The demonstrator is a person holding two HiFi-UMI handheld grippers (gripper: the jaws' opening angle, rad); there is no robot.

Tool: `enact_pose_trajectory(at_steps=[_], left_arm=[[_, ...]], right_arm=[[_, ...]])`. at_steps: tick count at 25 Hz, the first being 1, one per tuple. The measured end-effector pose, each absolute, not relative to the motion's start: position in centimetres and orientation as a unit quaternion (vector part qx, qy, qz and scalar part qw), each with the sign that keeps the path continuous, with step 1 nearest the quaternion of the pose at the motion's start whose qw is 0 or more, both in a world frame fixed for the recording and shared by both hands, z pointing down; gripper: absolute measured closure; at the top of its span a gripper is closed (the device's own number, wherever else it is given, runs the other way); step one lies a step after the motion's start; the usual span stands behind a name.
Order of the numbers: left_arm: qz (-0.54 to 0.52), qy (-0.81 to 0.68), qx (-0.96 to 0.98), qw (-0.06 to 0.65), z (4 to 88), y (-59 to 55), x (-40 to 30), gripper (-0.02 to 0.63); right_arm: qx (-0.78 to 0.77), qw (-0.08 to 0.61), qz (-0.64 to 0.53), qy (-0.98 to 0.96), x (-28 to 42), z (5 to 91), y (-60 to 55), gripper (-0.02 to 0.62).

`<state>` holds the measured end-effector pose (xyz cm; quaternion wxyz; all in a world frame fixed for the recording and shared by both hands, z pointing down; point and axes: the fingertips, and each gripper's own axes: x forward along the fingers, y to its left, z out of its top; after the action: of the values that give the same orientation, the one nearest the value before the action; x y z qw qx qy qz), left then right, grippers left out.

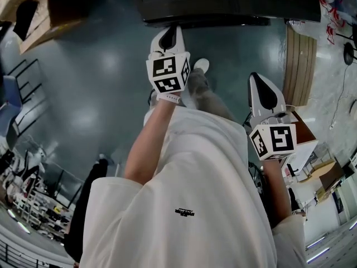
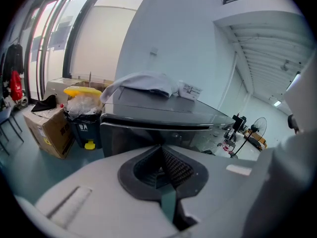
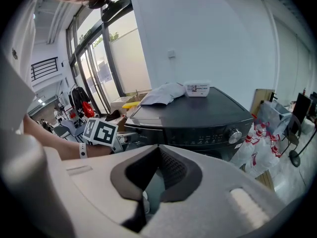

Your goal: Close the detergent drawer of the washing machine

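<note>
The dark washing machine (image 1: 223, 1) stands in front of me; its control panel and knob (image 3: 234, 134) show in the right gripper view. A grey piece (image 3: 125, 137) juts out at the panel's left end and looks like the detergent drawer, though I cannot tell for sure. My left gripper (image 1: 169, 33) points at the machine's front edge, its jaws (image 2: 161, 150) shut and empty, with the front panel (image 2: 143, 133) close ahead. My right gripper (image 1: 261, 85) is held back to the right and lower, also shut on nothing (image 3: 158, 150).
A white cloth (image 2: 143, 83) and a white box (image 3: 197, 88) lie on the machine's lid. A bin (image 2: 81, 125) and a cardboard box (image 2: 49, 130) stand left of the machine. Wooden boards (image 1: 301, 60) and red-and-white bags (image 3: 260, 130) are on its right.
</note>
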<state>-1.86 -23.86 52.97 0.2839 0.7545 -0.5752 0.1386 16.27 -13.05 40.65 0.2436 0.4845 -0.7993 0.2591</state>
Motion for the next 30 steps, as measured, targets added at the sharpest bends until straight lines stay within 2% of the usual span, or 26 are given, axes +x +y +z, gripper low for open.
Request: enact_pose_trajectory(at_steps=[30], left_arm=[[0.152, -0.555, 0.766, 0.284, 53.7, -25.2, -2.1, 0.588]], right_arm=[[0.491, 0.239, 0.239, -0.803, 15.6, 39.2, -12.5, 0.594]])
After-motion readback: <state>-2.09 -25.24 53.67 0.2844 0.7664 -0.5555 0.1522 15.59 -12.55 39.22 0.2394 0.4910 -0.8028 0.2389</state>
